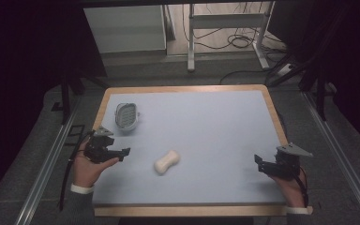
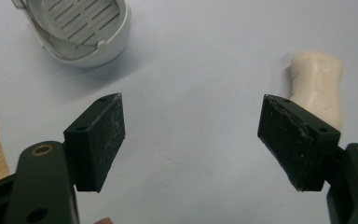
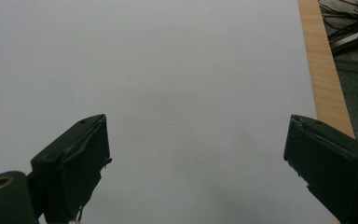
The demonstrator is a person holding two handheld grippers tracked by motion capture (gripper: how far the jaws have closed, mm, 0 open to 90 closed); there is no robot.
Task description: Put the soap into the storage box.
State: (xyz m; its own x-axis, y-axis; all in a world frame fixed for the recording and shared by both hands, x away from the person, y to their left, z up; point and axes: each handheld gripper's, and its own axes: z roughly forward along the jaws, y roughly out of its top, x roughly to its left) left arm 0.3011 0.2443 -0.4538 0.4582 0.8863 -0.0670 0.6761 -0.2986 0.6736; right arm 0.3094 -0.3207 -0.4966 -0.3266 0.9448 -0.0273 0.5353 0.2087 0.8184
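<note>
A cream, waisted bar of soap (image 1: 166, 162) lies near the middle of the pale blue mat (image 1: 201, 126). A white slotted soap dish (image 1: 126, 116) rests tilted at the mat's back left. My left gripper (image 1: 122, 153) hovers at the mat's left edge, left of the soap, open with nothing between its jaws. In the left gripper view the soap (image 2: 318, 84) lies beyond the right jaw and the dish (image 2: 81, 29) is at upper left. My right gripper (image 1: 258, 161) stays at the mat's right side, open over bare mat (image 3: 177, 84).
The mat lies on a wooden-rimmed table (image 1: 101, 105). In the right gripper view the wooden edge (image 3: 324, 70) runs along the right. Desk legs and cables (image 1: 236, 40) stand on the floor beyond the table. Dark surroundings flank both sides.
</note>
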